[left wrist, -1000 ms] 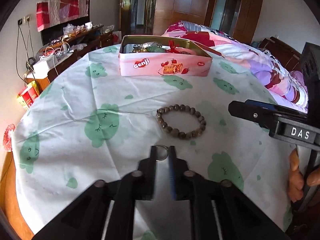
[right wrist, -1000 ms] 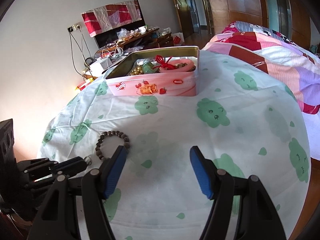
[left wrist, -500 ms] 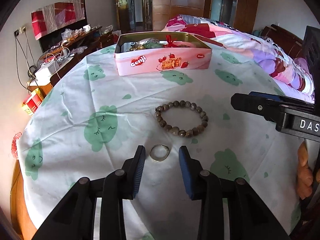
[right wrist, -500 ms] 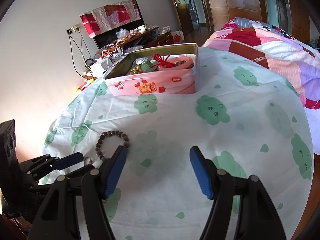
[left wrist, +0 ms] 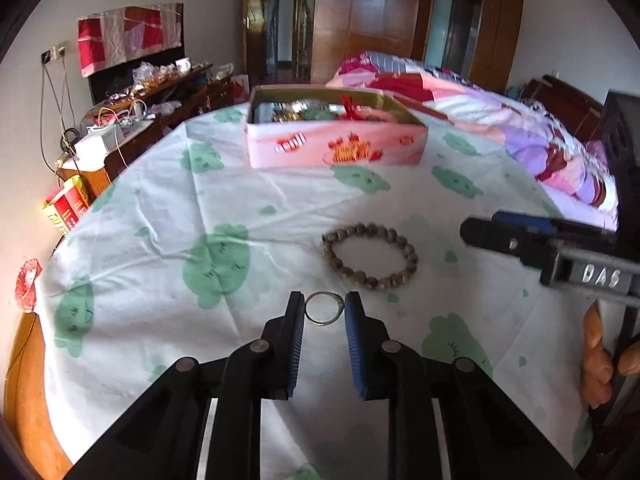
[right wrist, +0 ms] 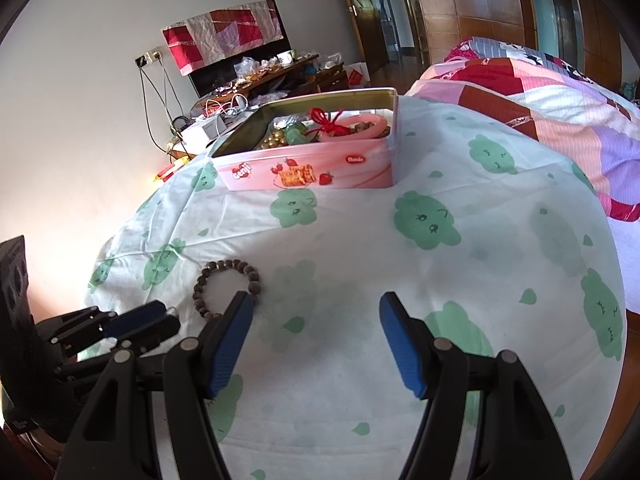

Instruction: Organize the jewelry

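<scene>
A thin metal ring (left wrist: 323,311) sits between the fingertips of my left gripper (left wrist: 323,310), whose pads touch both its sides. A brown bead bracelet (left wrist: 370,255) lies flat on the cloth just beyond it; it also shows in the right wrist view (right wrist: 224,286). A pink open tin (left wrist: 334,148) with jewelry inside stands at the far side of the table, and shows in the right wrist view (right wrist: 308,168). My right gripper (right wrist: 316,320) is open and empty above the cloth, right of the bracelet.
The round table wears a white cloth with green prints (right wrist: 424,220). A bed with a patchwork quilt (right wrist: 540,92) lies beyond on the right. A cluttered sideboard (left wrist: 152,96) stands at the back left. The table's wooden edge (left wrist: 24,380) shows at the left.
My left gripper was shut, opened wide around the ring half a second ago, and has now closed in until its pads touch the ring. The right gripper stays open and has barely moved.
</scene>
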### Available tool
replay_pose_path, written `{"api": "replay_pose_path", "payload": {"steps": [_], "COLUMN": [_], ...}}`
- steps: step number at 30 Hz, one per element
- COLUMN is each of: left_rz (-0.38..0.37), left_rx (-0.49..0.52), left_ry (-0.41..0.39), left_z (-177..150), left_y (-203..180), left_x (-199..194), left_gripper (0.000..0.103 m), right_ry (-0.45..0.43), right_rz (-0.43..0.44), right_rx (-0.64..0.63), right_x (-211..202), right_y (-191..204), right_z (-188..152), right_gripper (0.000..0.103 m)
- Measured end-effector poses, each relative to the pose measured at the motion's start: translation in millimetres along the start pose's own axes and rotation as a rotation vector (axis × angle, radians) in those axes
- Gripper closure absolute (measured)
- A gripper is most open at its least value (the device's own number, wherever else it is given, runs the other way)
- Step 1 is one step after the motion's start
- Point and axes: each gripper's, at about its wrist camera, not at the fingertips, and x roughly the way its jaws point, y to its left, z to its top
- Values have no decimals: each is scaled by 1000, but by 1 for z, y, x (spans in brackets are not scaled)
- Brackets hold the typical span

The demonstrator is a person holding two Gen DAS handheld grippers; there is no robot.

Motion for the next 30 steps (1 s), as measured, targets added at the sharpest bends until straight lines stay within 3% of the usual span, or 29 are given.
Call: {"api": "replay_pose_path", "payload": {"steps": [10,17,19,21,24,26,30], "left_rz": [55,64,57,52,41,38,28], "left_rx": [-64,-112,-121,-122,-125,-126,-126], "left_ry": [-117,-126,-128,-128,-129,-123,-122], "left_z": [20,24,25,25,25,25,25], "left_y": [27,41,42,41,39,38,36], "left_x": [-32,-30,-29,-27,-26,-26,-25], "left_gripper": [83,83,83,83,83,83,83], "right_ry": [59,173,165,170,162,160,158], "right_rz": [54,77,56,26,-25,-28,35], "right_rx": [-169,-248,-288,-320,-367,-349,-266], "right_x": [21,58,60,62,62,61,58], "right_y": [43,70,76,80,78,72,56], "right_z": [16,14,9,6,6,9,14], "right_gripper": [34,33,32,38,61,82,82]}}
